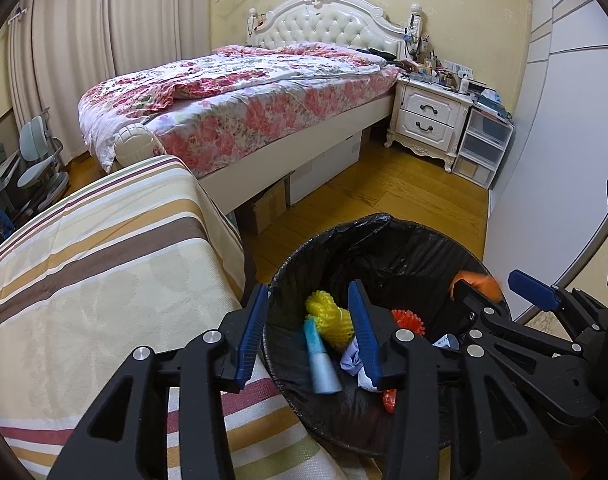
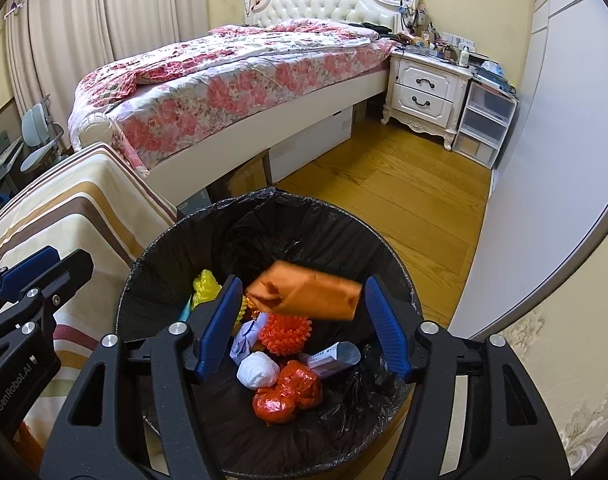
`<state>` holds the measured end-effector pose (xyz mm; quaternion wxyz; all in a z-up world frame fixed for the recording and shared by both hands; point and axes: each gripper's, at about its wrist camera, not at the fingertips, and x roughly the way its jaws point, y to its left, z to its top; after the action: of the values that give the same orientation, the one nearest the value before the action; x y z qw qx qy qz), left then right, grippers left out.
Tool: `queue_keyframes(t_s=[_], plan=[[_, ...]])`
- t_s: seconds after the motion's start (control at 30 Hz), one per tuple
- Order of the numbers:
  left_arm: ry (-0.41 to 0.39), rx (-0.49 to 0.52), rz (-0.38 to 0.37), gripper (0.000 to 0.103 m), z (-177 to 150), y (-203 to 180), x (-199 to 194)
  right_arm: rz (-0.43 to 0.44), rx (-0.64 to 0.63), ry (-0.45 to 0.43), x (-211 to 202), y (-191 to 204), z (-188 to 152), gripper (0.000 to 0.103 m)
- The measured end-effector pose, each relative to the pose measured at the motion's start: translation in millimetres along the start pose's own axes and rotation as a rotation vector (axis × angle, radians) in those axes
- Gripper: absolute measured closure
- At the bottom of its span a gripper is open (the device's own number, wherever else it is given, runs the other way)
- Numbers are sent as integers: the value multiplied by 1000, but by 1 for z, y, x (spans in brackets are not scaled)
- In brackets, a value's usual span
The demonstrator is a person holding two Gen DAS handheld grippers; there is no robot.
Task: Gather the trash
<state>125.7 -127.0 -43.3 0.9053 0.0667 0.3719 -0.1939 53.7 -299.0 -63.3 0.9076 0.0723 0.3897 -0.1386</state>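
- Right hand-held gripper [image 2: 302,322]: jaws wide, blurred orange crumpled wrapper [image 2: 306,294] between them above black-lined round bin [image 2: 400,280]; keep centred.
- Left hand-held gripper [image 1: 310,334]: open, empty, straddling rim; keep clear.

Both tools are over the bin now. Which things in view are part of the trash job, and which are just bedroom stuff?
Job:
- bin with black liner
- orange wrapper, blurred between the open right tool fingers
- trash inside: red spiky ball, white wad, red crumpled bag
- left tool, open

Lying about:
- bed
- nightstand
- striped cover
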Motion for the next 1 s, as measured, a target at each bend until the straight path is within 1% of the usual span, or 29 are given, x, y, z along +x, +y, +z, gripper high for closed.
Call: queue_keyframes(t_s=[0.07,0.13,0.27,0.4,0.6,0.73,0.9,1.0], plan=[[-2,2,5,55,0,1,-1,-1,0,-2,-1,1,0,34],[-7,0,8,47,-1,3,-2,-6,-1,-4,-2,0,0,34],[-17,-8,23,40,-1,6,-6,-13,0,-8,-6,0,0,34],[-36,-19,48,33,-2,11,-12,-21,-4,-11,-10,3,2,31],[-65,-47,85,29,-6,23,-28,-20,-16,-32,-25,10,-1,28],[-82,-62,99,28,-13,30,-40,-14,-28,-51,-38,17,-5,26],[-109,-63,135,26,-21,37,-58,-5,-41,-71,-54,26,-8,25],[-125,-68,141,24,-25,42,-69,-1,-52,-85,-64,31,-12,24]])
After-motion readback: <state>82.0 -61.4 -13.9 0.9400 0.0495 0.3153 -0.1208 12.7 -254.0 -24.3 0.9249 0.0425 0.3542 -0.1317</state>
